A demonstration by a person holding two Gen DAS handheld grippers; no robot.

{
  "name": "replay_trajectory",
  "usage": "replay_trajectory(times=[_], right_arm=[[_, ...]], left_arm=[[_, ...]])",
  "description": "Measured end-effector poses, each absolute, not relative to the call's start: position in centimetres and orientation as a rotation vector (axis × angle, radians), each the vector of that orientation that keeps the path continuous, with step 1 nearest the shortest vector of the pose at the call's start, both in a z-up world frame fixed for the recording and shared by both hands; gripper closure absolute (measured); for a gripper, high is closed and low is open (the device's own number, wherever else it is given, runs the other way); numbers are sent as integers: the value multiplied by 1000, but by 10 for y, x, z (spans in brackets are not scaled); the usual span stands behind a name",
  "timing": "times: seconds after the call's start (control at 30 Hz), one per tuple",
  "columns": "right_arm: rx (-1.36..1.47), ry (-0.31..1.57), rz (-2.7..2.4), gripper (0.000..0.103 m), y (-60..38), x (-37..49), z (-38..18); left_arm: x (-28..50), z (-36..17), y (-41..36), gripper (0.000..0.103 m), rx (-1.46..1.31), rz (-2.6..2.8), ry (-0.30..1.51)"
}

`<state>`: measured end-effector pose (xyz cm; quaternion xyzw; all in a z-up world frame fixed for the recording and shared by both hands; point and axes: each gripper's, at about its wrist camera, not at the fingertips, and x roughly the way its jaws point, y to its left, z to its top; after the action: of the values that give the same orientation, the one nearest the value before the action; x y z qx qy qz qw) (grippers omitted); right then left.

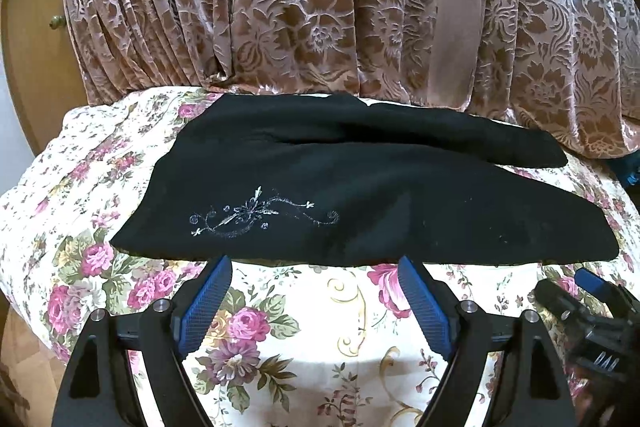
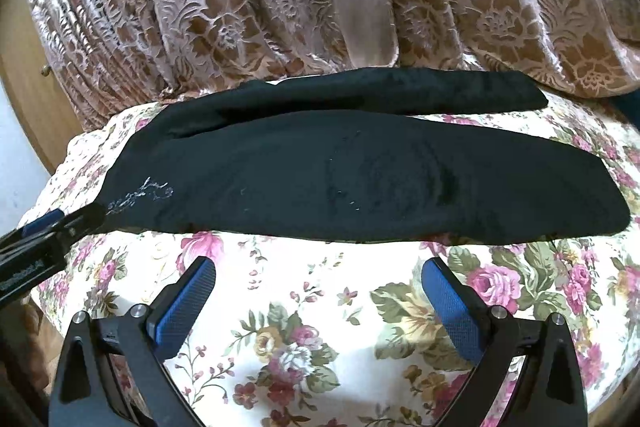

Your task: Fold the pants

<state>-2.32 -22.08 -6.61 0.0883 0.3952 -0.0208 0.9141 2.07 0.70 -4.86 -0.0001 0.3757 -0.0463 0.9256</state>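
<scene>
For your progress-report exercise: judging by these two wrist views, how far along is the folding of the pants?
Done: the black pants lie spread lengthwise on the floral cloth, legs side by side, no fold visible. In hand: nothing; the left gripper and right gripper are open, short of the near edge. Left: every fold.

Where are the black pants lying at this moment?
The black pants lie flat across the floral bedspread, just beyond both open hand-held grippers, with the patterned curtain hanging right behind them; embroidery sits toward their left end.

The pants (image 2: 340,163) leave their silver embroidery (image 2: 140,193) partly hidden, perhaps behind the left tool (image 2: 60,223).
</scene>
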Motion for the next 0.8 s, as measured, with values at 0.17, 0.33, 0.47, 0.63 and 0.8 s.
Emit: replay_trajectory(times=[0.17,0.33,0.47,0.63,0.8], right_arm=[[309,854,-12,0,-242,-22,-74],[414,861,-23,0,-270,-26,-81],[506,875,-59,0,-298,-33,-87],[566,884,-93,0,-321,-39,-92],[615,893,-117,2,-340,-44,-99]], left_arm=[[24,-59,22,4,-45,-132,809],[37,-76,51,4,-169,-166,879],[47,-84,82,3,-243,-121,892],[60,-97,130,3,-347,-64,942],[70,-108,175,19,-495,-13,964]])
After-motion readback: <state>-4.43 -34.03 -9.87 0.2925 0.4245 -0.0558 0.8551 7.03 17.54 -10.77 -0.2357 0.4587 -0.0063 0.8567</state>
